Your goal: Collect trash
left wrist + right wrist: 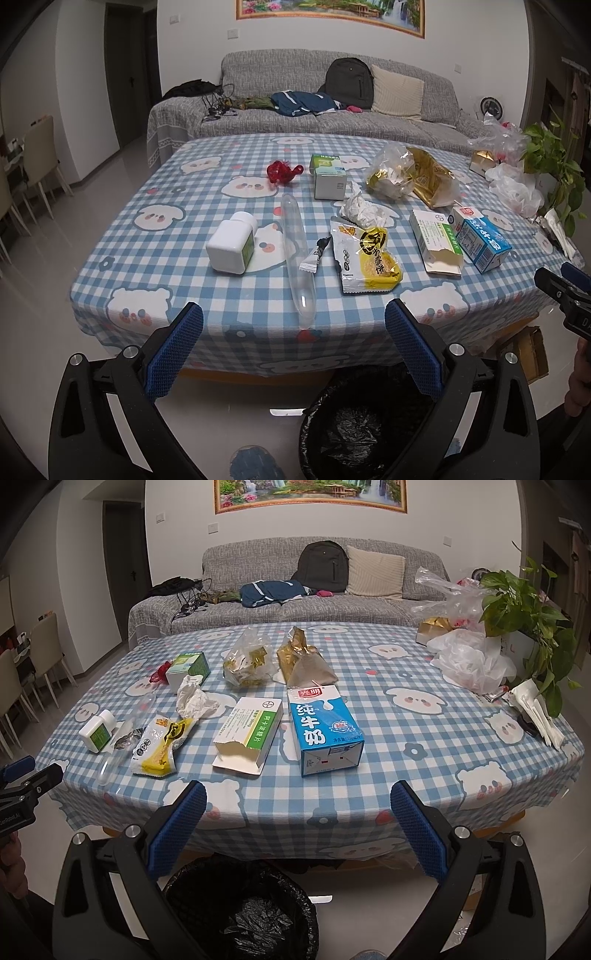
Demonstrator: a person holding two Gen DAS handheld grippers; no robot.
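Right wrist: bin (242,908) (black-lined) below table edge (295,834).

Both pictures are dim and a bit grainy. Soft light comes from above; a small bright spot shines on the floor (286,411). Shadows are faint. The corners go black, and straight lines bend near the edges.

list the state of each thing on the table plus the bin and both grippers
left gripper: open, empty
right gripper: open, empty
milk carton: lying flat
medicine box: end flap torn open
white bottle: on its side, capped
snack wrapper: lying flat
tissue: crumpled
trash bin: lined with a black bag
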